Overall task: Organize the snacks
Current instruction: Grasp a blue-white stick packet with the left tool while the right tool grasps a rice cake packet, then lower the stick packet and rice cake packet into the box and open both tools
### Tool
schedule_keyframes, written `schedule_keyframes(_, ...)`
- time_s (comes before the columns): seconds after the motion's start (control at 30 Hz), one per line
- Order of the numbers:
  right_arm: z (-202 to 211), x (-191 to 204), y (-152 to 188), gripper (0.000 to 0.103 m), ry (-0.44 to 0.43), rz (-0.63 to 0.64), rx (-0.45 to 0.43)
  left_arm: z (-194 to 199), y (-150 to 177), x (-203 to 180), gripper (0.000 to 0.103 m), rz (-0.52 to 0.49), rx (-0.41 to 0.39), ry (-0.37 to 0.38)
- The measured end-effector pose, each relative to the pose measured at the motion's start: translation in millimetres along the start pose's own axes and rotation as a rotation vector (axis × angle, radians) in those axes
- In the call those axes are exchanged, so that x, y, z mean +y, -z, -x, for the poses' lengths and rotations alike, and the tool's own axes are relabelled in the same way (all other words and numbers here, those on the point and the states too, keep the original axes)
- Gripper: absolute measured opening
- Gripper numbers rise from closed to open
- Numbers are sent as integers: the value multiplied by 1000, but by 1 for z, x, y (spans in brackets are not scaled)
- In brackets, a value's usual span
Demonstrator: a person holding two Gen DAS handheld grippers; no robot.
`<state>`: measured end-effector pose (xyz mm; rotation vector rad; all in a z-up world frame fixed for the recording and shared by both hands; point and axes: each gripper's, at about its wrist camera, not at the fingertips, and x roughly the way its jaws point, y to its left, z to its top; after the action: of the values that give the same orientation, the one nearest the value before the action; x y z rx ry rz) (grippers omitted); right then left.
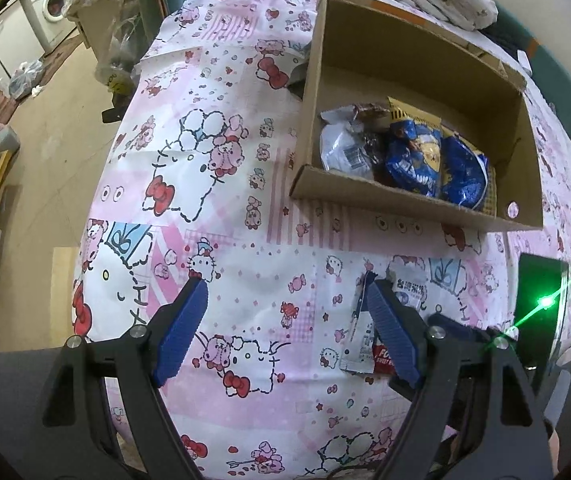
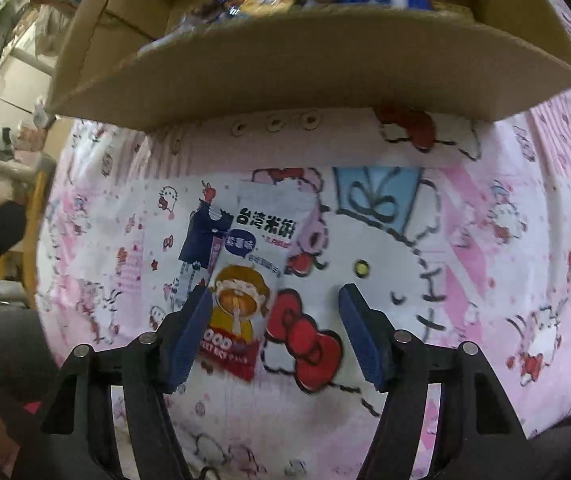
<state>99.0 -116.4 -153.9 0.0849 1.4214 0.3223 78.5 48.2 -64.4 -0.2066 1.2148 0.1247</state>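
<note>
On the cartoon-print cloth (image 2: 465, 240), just short of the cardboard box (image 2: 285, 76), lies the one loose snack: a white rice cracker packet (image 2: 251, 264) flat on its back. Its long axis runs toward the box, printed top end nearest the box wall, red bottom end toward the tongs. The right gripper (image 2: 275, 332) points steeply down over it with its jaws wide and nothing pinched, and the packet sits off-centre: its lower edge is tucked against the left pad (image 2: 189, 336), while the right pad stands clear over the red bow print. To straddle it, I judge a small sideways shift toward the packet is needed.

From the left wrist view, the left gripper (image 1: 285, 328) also stands wide and empty. The same packet (image 1: 369, 332) lies outside its right-hand finger, not between the two. The box (image 1: 413, 208) already holds blue and silver snack bags (image 1: 425, 156). The right hand is the better placed.
</note>
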Motion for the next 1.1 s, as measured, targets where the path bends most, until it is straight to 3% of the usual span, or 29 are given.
schedule_keyframes(0.07, -2, 5, 0, 70, 28, 23, -14, -4, 3, -2, 80, -15, 9, -11)
schedule_keyframes(0.17, -4, 4, 1, 60, 66, 41, -15, -13, 6, -6, 80, -29, 27, -8)
schedule_keyframes(0.23, -1, -4, 3, 35, 91, 27, -20, -21, 8, -9, 80, -38, 48, -3)
schedule_keyframes(0.53, 20, -58, 12, 33, 61, -113, -22, -58, 22, -56, 79, -167, 148, 64)
schedule_keyframes(0.57, 23, -63, 13, 33, 63, -127, -23, -66, 27, -63, 74, -197, 173, 64)
schedule_keyframes(0.6, 25, -68, 13, 33, 62, -141, -24, -71, 30, -67, 62, -220, 186, 62)
schedule_keyframes(0.63, 26, -72, 14, 33, 58, -154, -23, -75, 34, -70, 12, -245, 196, 51)
schedule_keyframes(0.7, 28, -79, 14, 33, 51, -163, -24, -78, 38, -73, 14, -282, 211, 40)
schedule_keyframes(0.9, 32, -71, 15, 33, 20, -142, -42, -54, 28, -49, 14, -169, 152, 60)
schedule_keyframes(1.1, 48, -56, 16, 33, -53, -87, -78, -40, 29, -30, 14, -127, 120, 38)
